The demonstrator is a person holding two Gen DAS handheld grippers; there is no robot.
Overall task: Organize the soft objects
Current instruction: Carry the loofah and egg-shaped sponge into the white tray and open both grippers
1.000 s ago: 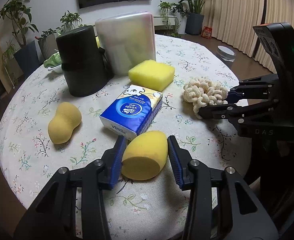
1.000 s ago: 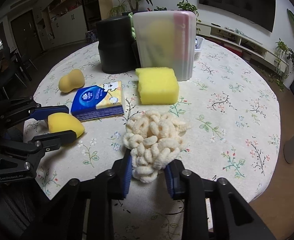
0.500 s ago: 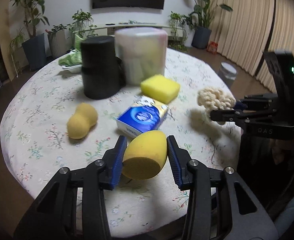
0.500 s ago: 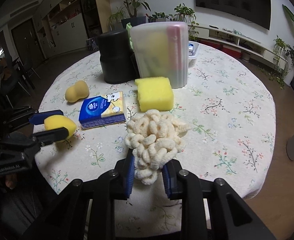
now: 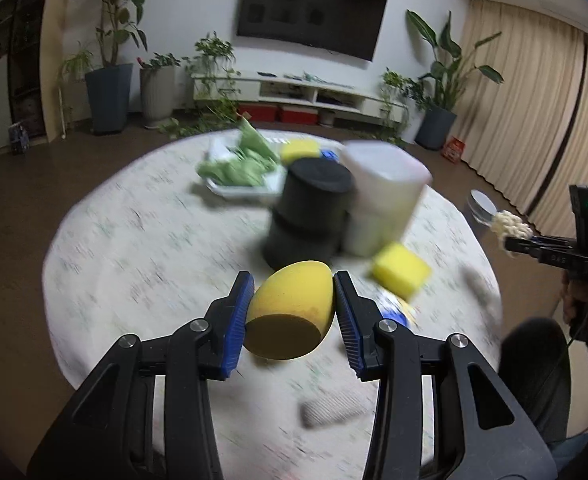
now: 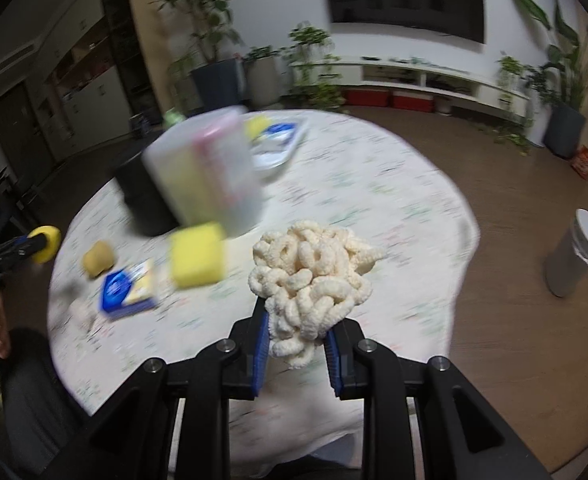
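Two grippers, each holding one soft thing above the counter [image 5: 125, 240].
Left gripper [image 5: 294, 312] has its jaws closed on a yellow egg-shaped sponge [image 5: 289, 314]; right gripper [image 6: 296, 342] has its jaws clamped on a cream loopy scrubber [image 6: 312, 274]. Below, blurred, a square yellow sponge [image 6: 197, 254] sits beside a blue tissue pack [image 6: 127, 290], near a black canister [image 5: 310, 216] and a clear tub [image 5: 382, 196].
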